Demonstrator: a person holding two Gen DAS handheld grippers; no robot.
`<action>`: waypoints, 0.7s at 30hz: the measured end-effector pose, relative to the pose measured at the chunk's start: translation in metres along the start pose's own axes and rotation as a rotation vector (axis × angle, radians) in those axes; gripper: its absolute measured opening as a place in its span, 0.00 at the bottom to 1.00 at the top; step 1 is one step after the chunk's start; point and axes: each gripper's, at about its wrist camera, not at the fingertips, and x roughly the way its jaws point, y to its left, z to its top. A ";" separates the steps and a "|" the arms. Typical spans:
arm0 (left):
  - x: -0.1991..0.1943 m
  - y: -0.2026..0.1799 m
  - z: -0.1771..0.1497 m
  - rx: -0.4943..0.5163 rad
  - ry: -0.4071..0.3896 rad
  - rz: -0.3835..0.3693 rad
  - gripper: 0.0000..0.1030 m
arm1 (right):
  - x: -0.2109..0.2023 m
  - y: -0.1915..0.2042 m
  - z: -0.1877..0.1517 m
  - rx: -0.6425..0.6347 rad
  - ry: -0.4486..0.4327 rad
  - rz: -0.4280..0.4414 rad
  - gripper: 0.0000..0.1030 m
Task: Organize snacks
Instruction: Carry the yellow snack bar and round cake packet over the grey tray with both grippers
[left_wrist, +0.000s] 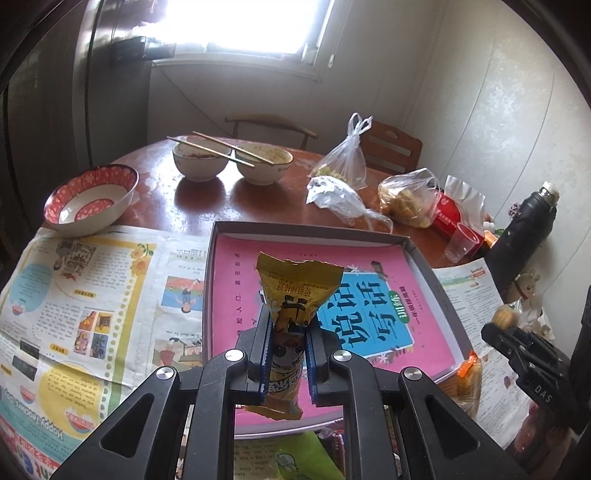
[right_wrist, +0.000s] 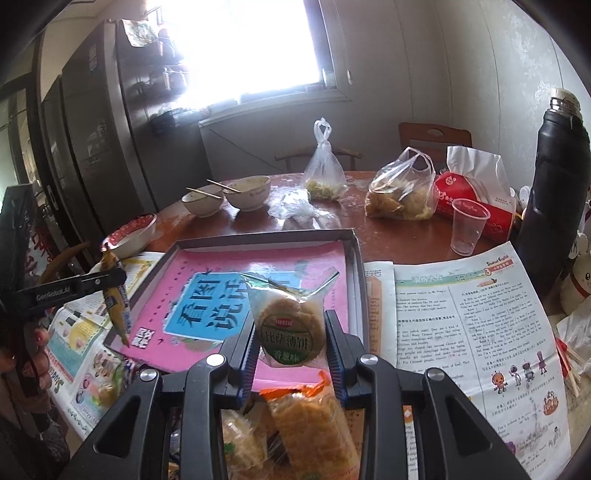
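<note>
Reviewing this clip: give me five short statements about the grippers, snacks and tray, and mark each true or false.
1. The left gripper is shut on a yellow snack packet. True.
2. The right gripper is empty. False: it grips a round cracker packet.
3. The tray holds a pink book. True.
4. Chopsticks lie across the red patterned bowl. False: they rest on the two plain bowls.
5. The clear plastic cup lies tipped over. False: it stands upright.

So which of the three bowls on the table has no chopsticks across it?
The red-patterned bowl, standing nearest the newspaper. The two plain bowls behind it, side by side, each carry a pair of chopsticks.
</note>
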 end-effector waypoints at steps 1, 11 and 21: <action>0.002 0.001 -0.001 -0.002 0.004 0.001 0.15 | 0.002 -0.001 0.000 0.000 0.004 -0.004 0.33; 0.017 0.006 -0.004 -0.002 0.025 0.012 0.15 | 0.037 -0.012 -0.001 0.017 0.109 -0.024 0.33; 0.029 0.005 -0.008 0.012 0.046 0.025 0.15 | 0.062 -0.018 -0.002 0.038 0.198 -0.031 0.33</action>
